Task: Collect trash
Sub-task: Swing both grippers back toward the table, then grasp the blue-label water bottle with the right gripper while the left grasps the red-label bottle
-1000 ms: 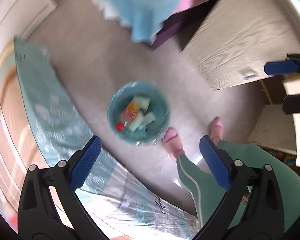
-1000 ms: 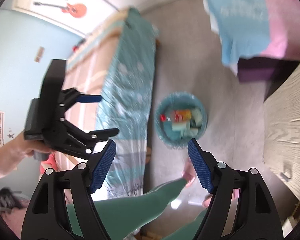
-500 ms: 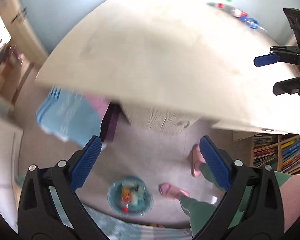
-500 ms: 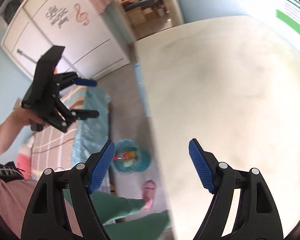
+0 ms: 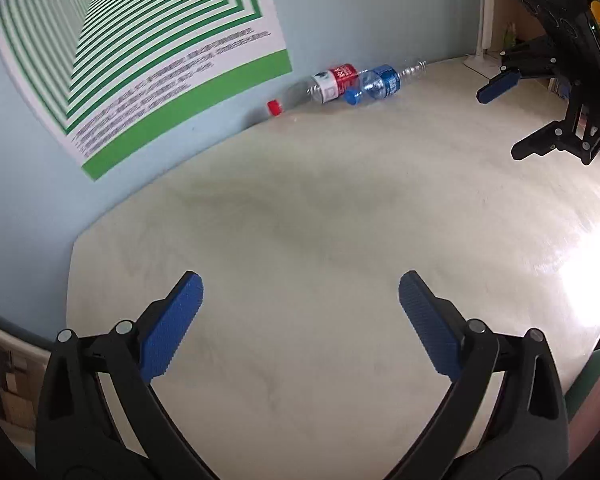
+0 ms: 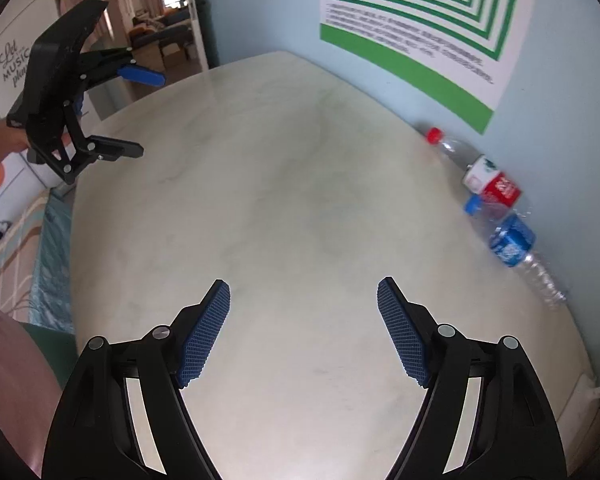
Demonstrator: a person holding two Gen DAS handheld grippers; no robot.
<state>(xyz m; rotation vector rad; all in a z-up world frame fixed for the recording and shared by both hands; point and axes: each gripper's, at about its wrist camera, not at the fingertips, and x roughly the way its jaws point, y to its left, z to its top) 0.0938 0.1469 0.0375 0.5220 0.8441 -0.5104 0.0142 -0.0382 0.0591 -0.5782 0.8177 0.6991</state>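
Poster (image 5: 140, 40) print too blurred to read — its top (both views) cut off.

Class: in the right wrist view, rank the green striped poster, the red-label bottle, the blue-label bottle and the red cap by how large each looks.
1. Green striped poster, by far the largest.
2-3. Red-label bottle and blue-label bottle: they look alike in length, and the blue one lies nearer the camera, so no firm ranking.
4. Red cap, the smallest.

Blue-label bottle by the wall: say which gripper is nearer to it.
Right. The right gripper hangs open beside the blue-label bottle, toward the lamp end; the left gripper is open over the table's far end.
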